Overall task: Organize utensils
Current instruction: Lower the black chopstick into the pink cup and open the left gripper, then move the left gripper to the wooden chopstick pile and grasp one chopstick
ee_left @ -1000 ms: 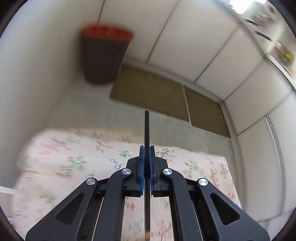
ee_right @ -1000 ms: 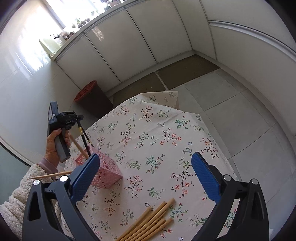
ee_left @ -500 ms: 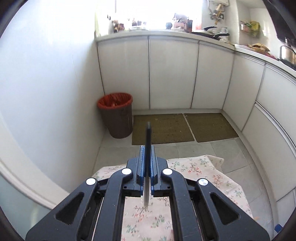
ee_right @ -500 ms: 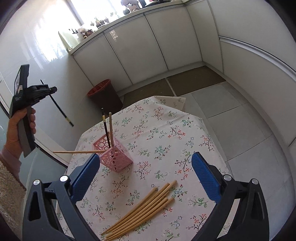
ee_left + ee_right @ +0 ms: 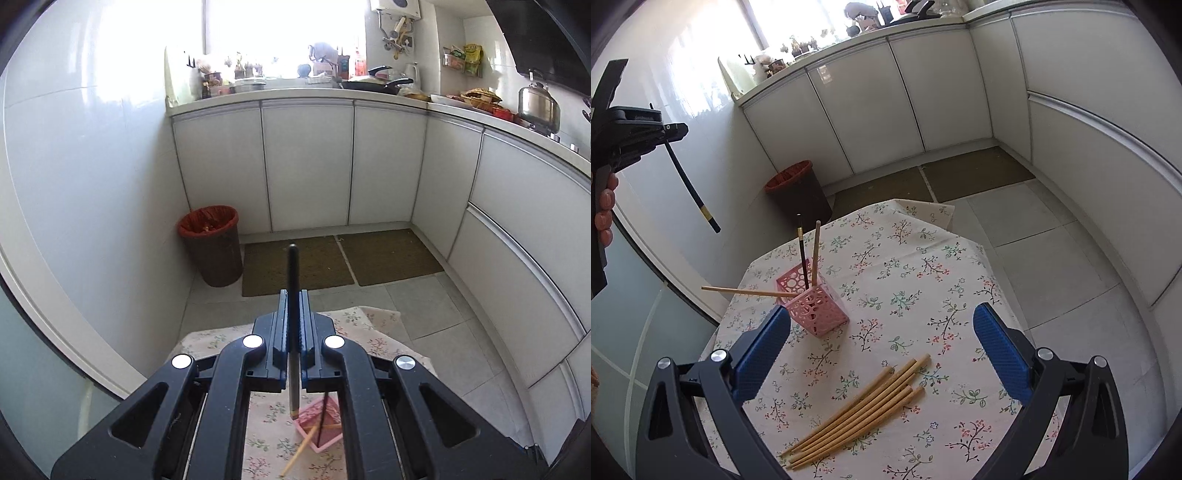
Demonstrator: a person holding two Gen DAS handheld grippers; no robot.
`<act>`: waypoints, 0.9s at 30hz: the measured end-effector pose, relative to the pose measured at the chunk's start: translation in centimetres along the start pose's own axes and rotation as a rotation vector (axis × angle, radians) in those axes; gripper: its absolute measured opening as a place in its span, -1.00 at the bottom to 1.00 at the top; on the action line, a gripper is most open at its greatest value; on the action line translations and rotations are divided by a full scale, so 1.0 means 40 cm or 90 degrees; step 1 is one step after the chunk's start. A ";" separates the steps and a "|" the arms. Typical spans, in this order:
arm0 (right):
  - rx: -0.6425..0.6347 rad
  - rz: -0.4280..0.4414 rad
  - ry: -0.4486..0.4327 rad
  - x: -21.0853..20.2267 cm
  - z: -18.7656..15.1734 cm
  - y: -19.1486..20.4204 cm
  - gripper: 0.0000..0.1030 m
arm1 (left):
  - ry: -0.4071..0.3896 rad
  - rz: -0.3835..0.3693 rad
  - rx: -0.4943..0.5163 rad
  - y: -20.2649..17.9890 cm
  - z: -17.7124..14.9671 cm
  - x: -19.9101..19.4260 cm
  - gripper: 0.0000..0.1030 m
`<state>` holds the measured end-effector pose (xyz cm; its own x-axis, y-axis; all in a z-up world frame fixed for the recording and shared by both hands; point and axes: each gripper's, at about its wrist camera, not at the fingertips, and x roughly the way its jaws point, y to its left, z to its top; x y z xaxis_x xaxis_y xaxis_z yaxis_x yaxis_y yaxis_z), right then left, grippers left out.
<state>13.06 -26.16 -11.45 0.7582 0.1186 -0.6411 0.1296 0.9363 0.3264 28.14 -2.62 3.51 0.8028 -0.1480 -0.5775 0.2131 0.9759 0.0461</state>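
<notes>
Black chopstick (image 5: 291,295) sits clamped between our left gripper (image 5: 292,325) fingers, tip just above the pink holder (image 5: 812,308); tilted, it may miss. Our right gripper (image 5: 882,354) gapes empty over bamboo chopsticks (image 5: 860,402)

A floral cloth (image 5: 905,280) was seen draped over the worktop, where pale wooden chopsticks (image 5: 860,402) were laid beside a pink perforated plastic holder (image 5: 816,306). A glossy black chopstick (image 5: 293,317) was pinched between the left tool's (image 5: 293,314) blue textured pads (image 5: 282,332).
</notes>
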 end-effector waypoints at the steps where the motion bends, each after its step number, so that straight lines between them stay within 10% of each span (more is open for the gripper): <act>1: -0.012 -0.013 -0.008 -0.002 -0.001 0.005 0.87 | 0.006 -0.004 -0.004 -0.011 -0.008 0.011 -0.93; 14: -0.056 -0.079 -0.053 -0.012 -0.004 0.009 0.87 | 0.068 -0.023 -0.086 -0.074 -0.204 0.189 -0.91; 27: -0.064 -0.105 -0.086 -0.038 -0.010 0.015 0.87 | -0.023 0.010 -0.022 -0.112 -0.279 0.007 0.27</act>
<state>11.72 -25.66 -10.57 0.8116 -0.0784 -0.5790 0.1999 0.9684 0.1491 21.18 -5.25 -5.96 0.8258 -0.1383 -0.5467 0.1823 0.9829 0.0266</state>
